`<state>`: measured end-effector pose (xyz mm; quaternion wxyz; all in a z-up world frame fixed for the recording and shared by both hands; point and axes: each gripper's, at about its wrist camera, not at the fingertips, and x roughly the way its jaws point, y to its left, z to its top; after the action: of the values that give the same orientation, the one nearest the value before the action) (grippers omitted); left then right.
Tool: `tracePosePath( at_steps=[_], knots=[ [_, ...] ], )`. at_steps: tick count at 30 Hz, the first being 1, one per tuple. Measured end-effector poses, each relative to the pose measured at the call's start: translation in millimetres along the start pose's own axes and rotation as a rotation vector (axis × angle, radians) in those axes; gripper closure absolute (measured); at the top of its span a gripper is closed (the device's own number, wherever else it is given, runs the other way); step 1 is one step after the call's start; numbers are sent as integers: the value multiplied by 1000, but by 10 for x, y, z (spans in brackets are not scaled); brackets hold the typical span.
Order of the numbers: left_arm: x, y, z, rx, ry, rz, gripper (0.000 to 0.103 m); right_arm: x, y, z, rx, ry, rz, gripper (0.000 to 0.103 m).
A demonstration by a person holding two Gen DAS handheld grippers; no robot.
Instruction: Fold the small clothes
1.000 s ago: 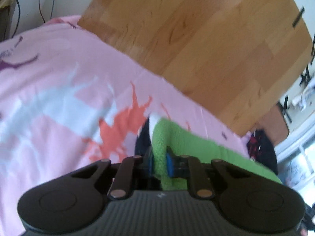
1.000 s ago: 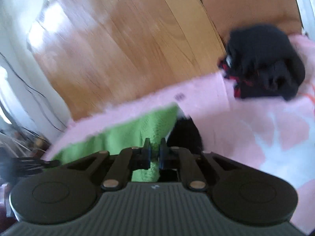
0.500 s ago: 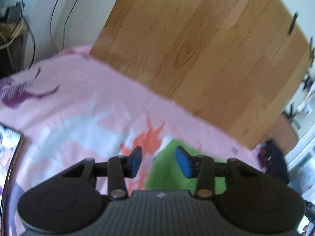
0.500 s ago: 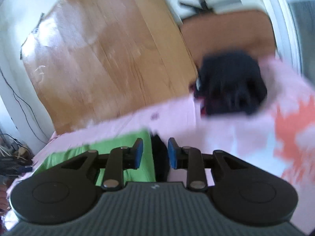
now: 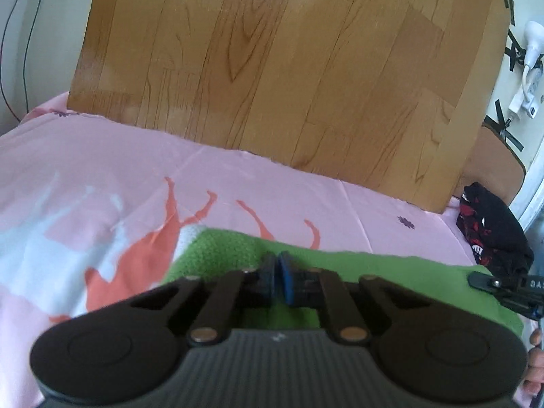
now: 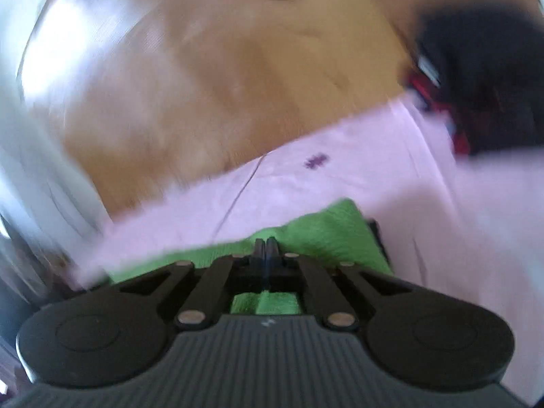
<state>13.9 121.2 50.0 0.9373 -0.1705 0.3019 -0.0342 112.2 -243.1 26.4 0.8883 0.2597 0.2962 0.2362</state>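
A green knitted garment [image 5: 217, 251] with a white end lies flat on the pink printed sheet [image 5: 102, 170]. My left gripper [image 5: 277, 272] is low over its far edge, jaws closing to a near touch, with green knit bunched at the pads. In the right wrist view, which is motion-blurred, the same green garment [image 6: 326, 231] lies under my right gripper [image 6: 267, 248]. Its jaws are closing too and pinch the cloth's far edge. A dark layer [image 6: 375, 234] shows under the garment's right corner. A finger of the right gripper [image 5: 489, 284] shows at the left view's right edge.
A wooden headboard [image 5: 289, 68] stands right behind the sheet's far edge. A crumpled black and red garment [image 5: 489, 231] lies at the far right corner of the bed, also seen as the dark pile [image 6: 482, 78]. Cables and a plug hang on the walls.
Both grippers let go of the lifted green cloth, opened, then dropped and shut again at the garment's far edge. The garment now lies flat on the sheet.
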Motion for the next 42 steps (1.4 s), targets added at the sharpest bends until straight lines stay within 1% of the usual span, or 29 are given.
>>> tracePosePath(
  at_steps=[4,6,8,9,10,11,12,14,16,18,19,20,21,22,23,24,26,27,29,31,32,33,34,35,36,38,40,42],
  knots=[
    [-18,14,-3,9,-6,2,96,-36,287,-152,-248,-49,-94,103],
    [-45,20,0,0,-9,-4,96,-22,314,-185,-276,-56,-109,103],
    [-88,50,13,-41,0,-24,96,-55,278,-177,-249,-51,-97,102],
    [-141,60,17,-69,7,-42,89,-29,276,-158,-231,-47,-92,100],
    [-202,51,21,-94,3,-65,78,-32,299,-164,-218,-46,-93,97],
    [-266,16,20,-102,-13,-81,75,-79,352,-174,-226,-56,-98,91],
    [-328,-43,9,-91,-33,-95,75,-106,423,-192,-258,-71,-95,88],
    [-395,-192,-26,-57,-46,-135,75,-130,638,-234,-339,-80,-58,88],
    [-387,-334,-70,-18,-31,-175,76,-52,845,-282,-379,-34,14,88],
    [-349,-458,-142,39,-12,-180,76,87,983,-362,-407,26,74,88],
    [-312,-501,-194,68,3,-173,76,156,1033,-414,-426,55,89,88],
    [-272,-515,-240,83,22,-165,76,223,1054,-465,-446,80,89,88],
    [-215,-507,-293,95,51,-147,76,274,1033,-501,-459,99,72,88],
    [-174,-488,-339,110,60,-127,84,295,978,-508,-459,106,44,90],
    [-189,-473,-361,127,41,-120,85,291,860,-485,-437,99,14,96],
    [-192,-454,-348,119,47,-126,85,240,697,-423,-382,84,11,103],
    [-184,-420,-338,102,49,-139,85,75,397,-304,-259,47,-25,103],
    [-187,-414,-343,99,49,-143,85,-42,260,-280,-219,20,-48,103],
    [-185,-424,-350,102,48,-142,85,-207,78,-291,-168,14,-40,103],
    [-203,-430,-355,102,45,-140,84,-377,47,-334,-151,8,-49,102],
    [-224,-429,-347,92,46,-144,82,-458,70,-343,-154,-5,-58,95],
    [-253,-431,-329,72,50,-154,79,-549,106,-353,-160,-29,-65,86],
    [-295,-430,-304,49,45,-180,79,-651,107,-354,-164,-63,-67,80],
    [-343,-433,-282,36,32,-213,79,-747,82,-342,-154,-98,-67,71],
    [-393,-455,-264,28,18,-245,79,-817,32,-323,-130,-122,-75,65],
    [-448,-536,-229,20,8,-311,80,-896,-109,-297,-66,-147,-89,62],
    [-424,-639,-202,21,21,-367,81,-916,-278,-267,10,-133,-91,56],
    [-330,-732,-185,24,53,-385,81,-885,-393,-266,89,-106,-60,49]
  ],
)
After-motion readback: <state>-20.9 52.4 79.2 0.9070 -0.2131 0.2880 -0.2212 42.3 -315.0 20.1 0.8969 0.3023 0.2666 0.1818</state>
